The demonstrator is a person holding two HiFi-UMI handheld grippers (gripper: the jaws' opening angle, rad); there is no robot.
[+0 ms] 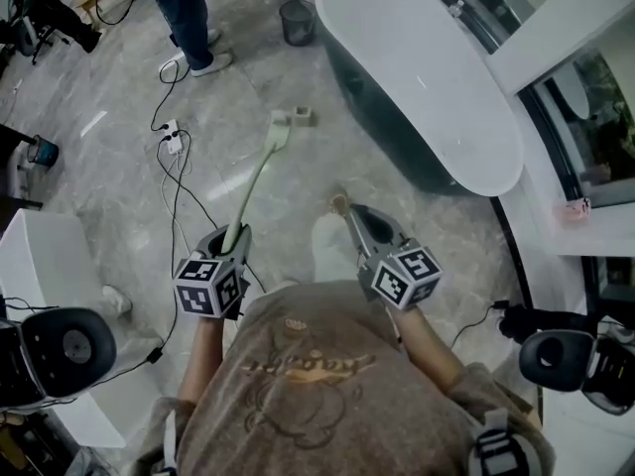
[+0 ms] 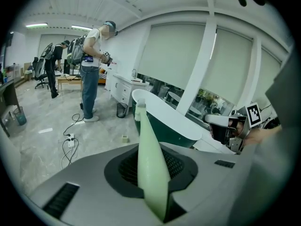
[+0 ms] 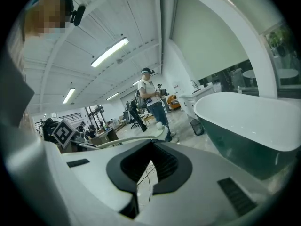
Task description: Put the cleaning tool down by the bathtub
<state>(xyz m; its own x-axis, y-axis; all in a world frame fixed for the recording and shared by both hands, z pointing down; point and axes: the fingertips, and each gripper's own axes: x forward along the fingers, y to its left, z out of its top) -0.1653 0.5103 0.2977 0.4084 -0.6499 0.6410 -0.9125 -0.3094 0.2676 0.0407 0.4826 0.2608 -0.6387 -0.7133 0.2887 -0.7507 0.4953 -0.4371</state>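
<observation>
The cleaning tool (image 1: 260, 172) is a pale green long-handled brush. Its head (image 1: 281, 125) hangs over the floor, to the left of the bathtub (image 1: 417, 67), which is white inside and dark green outside. My left gripper (image 1: 230, 238) is shut on the handle's near end. In the left gripper view the handle (image 2: 149, 164) runs out between the jaws toward the tub (image 2: 164, 119). My right gripper (image 1: 342, 206) is held beside it with its jaws together and nothing between them. The right gripper view shows only a thin slit at my right gripper (image 3: 143, 178), with the tub (image 3: 244, 121) to the right.
A small green block (image 1: 303, 117) lies on the floor by the brush head. A power strip with cables (image 1: 174, 139) lies to the left, and a wire bin (image 1: 296, 22) stands at the tub's far end. A person (image 1: 189, 13) stands beyond. A white cabinet (image 1: 40, 266) is at the left.
</observation>
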